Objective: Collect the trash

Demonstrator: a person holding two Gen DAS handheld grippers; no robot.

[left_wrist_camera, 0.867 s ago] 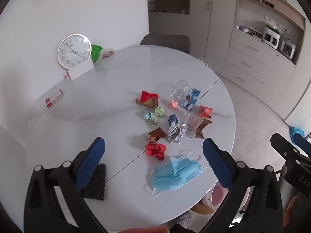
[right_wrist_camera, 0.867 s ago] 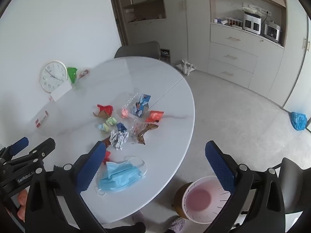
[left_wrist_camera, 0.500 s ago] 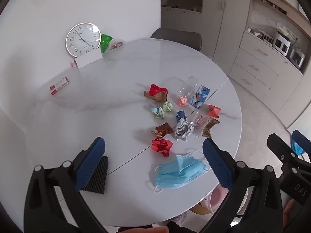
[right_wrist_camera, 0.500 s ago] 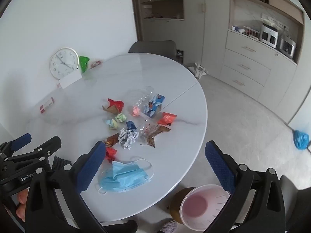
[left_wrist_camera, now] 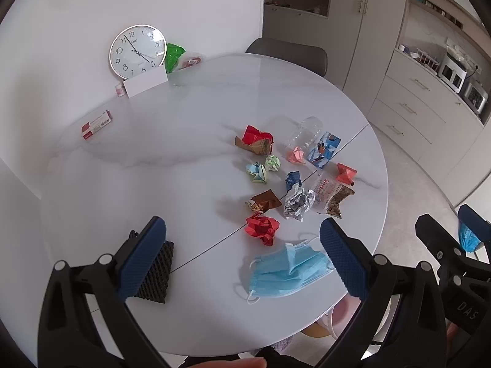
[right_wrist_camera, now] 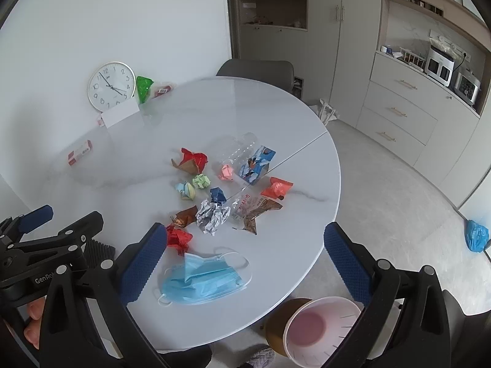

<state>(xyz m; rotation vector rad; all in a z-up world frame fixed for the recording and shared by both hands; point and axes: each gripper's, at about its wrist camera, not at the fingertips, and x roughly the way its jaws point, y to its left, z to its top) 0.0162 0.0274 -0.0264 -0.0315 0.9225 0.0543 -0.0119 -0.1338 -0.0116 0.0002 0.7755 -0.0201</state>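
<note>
Nearest to me, the person is holding both tools above the near edge of the round tabletop (left_wrist_camera: 129, 159): the left tool (left_wrist_camera: 242, 263) is standing spread wide with nothing between its pads, and the right tool (right_wrist_camera: 242, 263) is likewise gaping fully and carrying nothing. Just below the tabletop's rim, on the floor, a pink bin (right_wrist_camera: 319, 328) is waiting open-mouthed. Right in front of the tools a blue face mask (right_wrist_camera: 204, 279) is lying flat near the edge, its ear loops trailing loose. Just beyond it a red crumpled wrapper (left_wrist_camera: 262, 228) and a ball of foil (left_wrist_camera: 297, 204) are sitting beside a brown wrapper, and farther on a clear plastic bottle (left_wrist_camera: 302, 133) is lying on its side among more coloured scraps. Against the far wall a clock (left_wrist_camera: 136, 50) is leaning. I would judge the mask the likely first pick, and the risk there is pinching only a loop, so it dangles and slips free before reaching the bin; the bottle looks apt to roll away if nudged.
</note>
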